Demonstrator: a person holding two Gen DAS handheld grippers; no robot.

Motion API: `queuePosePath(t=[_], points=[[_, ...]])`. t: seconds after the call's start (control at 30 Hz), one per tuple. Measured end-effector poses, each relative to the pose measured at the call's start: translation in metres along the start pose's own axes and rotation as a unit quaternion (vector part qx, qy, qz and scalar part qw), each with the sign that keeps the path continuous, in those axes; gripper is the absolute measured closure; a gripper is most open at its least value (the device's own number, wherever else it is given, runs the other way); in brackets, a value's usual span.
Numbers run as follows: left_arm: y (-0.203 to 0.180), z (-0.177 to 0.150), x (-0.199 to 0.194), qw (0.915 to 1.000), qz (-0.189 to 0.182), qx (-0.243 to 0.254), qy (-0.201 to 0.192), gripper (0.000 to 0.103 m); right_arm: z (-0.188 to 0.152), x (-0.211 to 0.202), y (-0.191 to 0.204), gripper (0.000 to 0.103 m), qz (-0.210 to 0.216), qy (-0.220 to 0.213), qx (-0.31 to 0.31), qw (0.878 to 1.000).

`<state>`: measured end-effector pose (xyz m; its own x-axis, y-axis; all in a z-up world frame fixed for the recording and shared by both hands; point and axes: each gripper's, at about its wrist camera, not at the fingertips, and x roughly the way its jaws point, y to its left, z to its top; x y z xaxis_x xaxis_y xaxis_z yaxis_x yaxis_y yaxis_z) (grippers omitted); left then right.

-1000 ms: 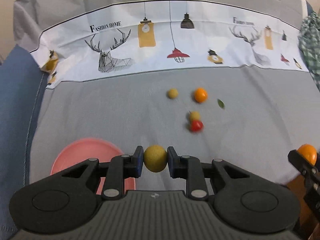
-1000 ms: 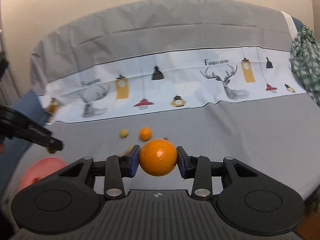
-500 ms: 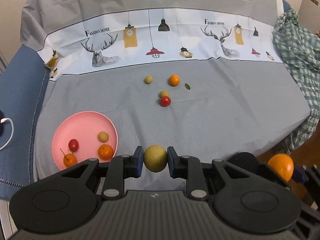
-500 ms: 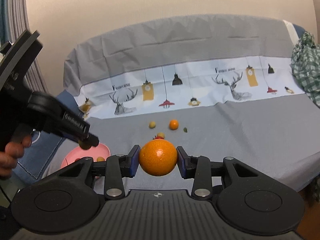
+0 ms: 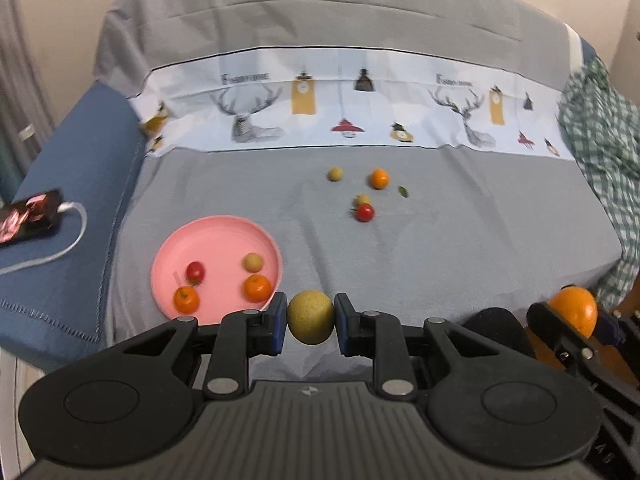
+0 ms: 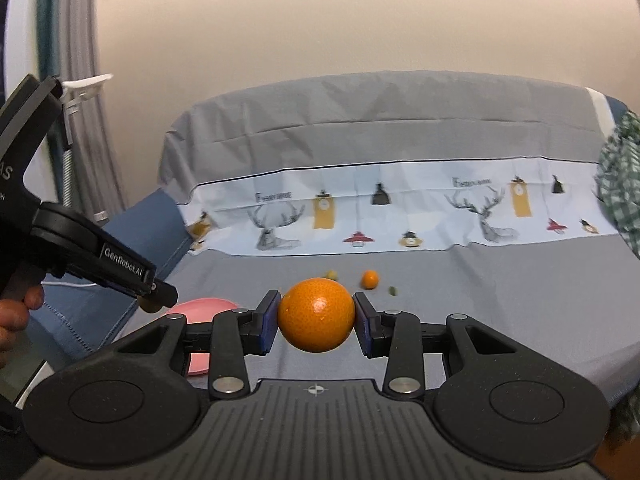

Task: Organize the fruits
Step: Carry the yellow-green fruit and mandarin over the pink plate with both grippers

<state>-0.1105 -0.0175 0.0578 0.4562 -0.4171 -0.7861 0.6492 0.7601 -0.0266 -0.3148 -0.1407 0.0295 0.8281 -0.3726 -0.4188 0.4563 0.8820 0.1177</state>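
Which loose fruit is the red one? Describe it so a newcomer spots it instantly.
Start at the grey sheet and look right of and beyond the pink plate to the cluster of four small loose fruits. The tomato is the nearest of them, touching a yellowish fruit just behind it. It is the only red one; the other three are yellowish or orange.

Grey surface (image 5: 460, 264) lies bare between pink plate (image 5: 224, 226) at front left and the four loose fruits (image 5: 362, 196) farther back, right half wide open up to the checked cloth (image 5: 600, 144), while a phone (image 5: 30, 218) and cable occupy the blue edge.
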Motion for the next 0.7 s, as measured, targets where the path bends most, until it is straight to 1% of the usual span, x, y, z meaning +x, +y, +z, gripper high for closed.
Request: queuePosePath(t=[0.1, 0.2, 0.37, 0.5, 0.57, 0.7], points=[[0.018, -0.002, -0.01, 0.9996, -0.006, -0.027, -0.006, 0.075, 0.002, 0.009, 0.013, 0.063, 0.016, 0.009, -0.012, 1.0], [0.036, -0.005, -0.017, 0.9988, 0.007, -0.044, -0.017, 0.075, 0.003, 0.02, 0.027, 0.063, 0.033, 0.022, -0.028, 0.999], [0.068, -0.013, -0.012, 0.9954, 0.035, -0.089, -0.004, 0.075, 0.002, 0.043, 0.052, 0.063, 0.068, 0.045, -0.057, 0.995], [0.096, -0.022, -0.004, 0.9908, 0.049, -0.126, 0.008, 0.075, 0.006, 0.066, 0.074, 0.063, 0.094, 0.07, -0.091, 0.989], [0.109, -0.025, 0.001, 0.9886, 0.06, -0.137, 0.013, 0.075, 0.009, 0.08, 0.084, 0.063, 0.104, 0.08, -0.1, 0.986], [0.131, -0.025, 0.012, 0.9859, 0.074, -0.149, 0.021, 0.075, 0.011, 0.104, 0.101, 0.063, 0.11, 0.097, -0.106, 0.983]])
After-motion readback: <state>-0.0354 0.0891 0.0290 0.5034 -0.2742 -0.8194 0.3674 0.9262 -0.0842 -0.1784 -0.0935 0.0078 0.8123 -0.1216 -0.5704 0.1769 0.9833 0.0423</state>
